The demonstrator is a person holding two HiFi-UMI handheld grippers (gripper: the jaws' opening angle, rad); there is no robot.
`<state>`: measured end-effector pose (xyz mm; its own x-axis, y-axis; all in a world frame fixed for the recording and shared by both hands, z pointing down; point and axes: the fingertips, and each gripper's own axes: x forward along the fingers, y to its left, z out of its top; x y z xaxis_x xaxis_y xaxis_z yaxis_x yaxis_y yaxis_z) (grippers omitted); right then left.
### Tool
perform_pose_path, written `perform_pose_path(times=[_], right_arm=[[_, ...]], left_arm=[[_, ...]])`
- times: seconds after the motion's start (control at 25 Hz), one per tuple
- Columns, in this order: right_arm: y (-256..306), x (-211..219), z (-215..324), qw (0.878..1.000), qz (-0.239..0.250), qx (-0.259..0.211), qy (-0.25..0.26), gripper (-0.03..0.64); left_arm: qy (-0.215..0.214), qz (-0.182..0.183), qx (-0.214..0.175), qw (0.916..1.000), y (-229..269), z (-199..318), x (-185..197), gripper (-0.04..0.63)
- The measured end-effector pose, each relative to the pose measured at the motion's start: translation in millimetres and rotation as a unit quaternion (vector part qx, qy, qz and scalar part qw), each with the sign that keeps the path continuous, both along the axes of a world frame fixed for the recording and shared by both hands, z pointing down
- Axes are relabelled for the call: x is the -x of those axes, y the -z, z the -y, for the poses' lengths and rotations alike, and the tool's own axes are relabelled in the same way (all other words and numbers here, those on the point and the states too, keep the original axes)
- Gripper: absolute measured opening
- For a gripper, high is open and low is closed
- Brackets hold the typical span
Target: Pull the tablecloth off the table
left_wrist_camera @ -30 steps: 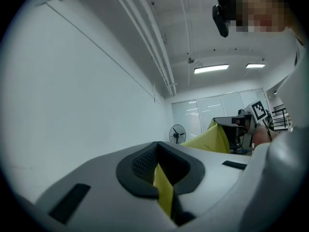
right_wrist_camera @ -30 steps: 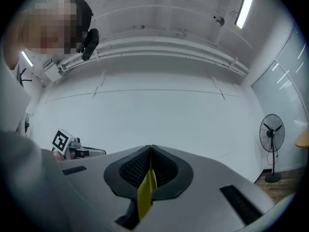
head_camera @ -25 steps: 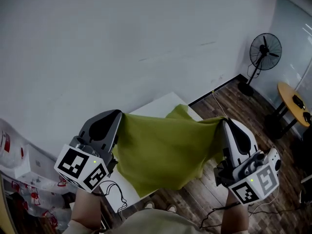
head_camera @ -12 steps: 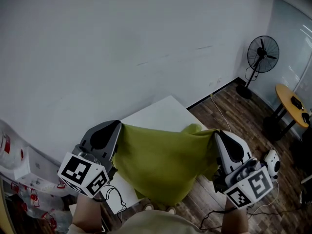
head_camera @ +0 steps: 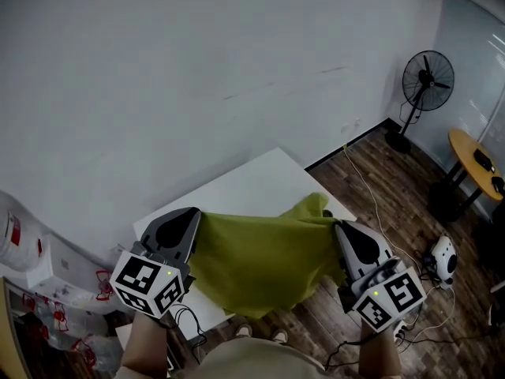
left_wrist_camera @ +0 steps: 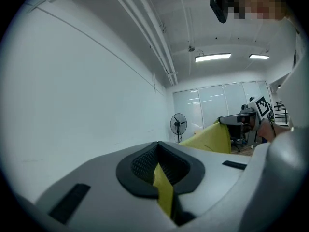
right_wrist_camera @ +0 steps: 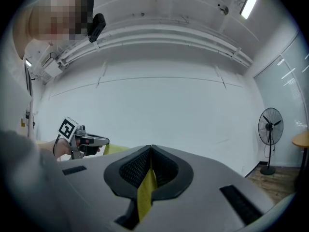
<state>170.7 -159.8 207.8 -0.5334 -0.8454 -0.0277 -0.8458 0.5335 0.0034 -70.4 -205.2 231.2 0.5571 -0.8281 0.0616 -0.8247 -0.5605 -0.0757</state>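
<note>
An olive-green tablecloth (head_camera: 260,255) hangs stretched between my two grippers over the near part of a white table (head_camera: 245,188). Its far tip (head_camera: 316,205) still lies on the table's right side. My left gripper (head_camera: 196,215) is shut on the cloth's left corner, and a yellow-green strip (left_wrist_camera: 163,190) shows pinched between its dark pads. My right gripper (head_camera: 338,226) is shut on the right corner, with the same strip (right_wrist_camera: 146,187) between its pads. Both grippers point level, away from me. The cloth's lower edge sags below the table's near edge.
A pale wall runs close behind the table. A standing fan (head_camera: 424,85) and a round yellow table (head_camera: 476,156) stand on the wooden floor at the right. A white device (head_camera: 444,260) and cables lie on the floor near my right gripper. Bags and boxes (head_camera: 47,290) crowd the left.
Both grippers have sunk and drawn nearer to me with the cloth. More of the white tabletop is bare, and the cloth's far tip has slid toward the near right corner.
</note>
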Motion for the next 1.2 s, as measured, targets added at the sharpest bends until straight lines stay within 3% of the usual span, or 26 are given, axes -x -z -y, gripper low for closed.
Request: perform_pose_path(times=[0.36,0.68,1.2], right_arm=[[-45.0,-7.3,-0.7,0.999,-0.003,0.045,-0.011,0.029],[-83.8,-10.1,-0.9,0.996,-0.016,0.089,-0.020,0.029],[-98.3,-11.8,2.5,0.994,-0.011,0.107,-0.019,0.029]], left_arm=[[-0.003,0.024,0.045,0.9987,-46.3,-7.8,-8.1,0.018],[-0.003,0.001,0.090,0.9960,-83.9,-9.8,-8.7,0.018],[0.005,-0.005,0.098,0.9952,-95.8,-6.5,-8.2,0.018]])
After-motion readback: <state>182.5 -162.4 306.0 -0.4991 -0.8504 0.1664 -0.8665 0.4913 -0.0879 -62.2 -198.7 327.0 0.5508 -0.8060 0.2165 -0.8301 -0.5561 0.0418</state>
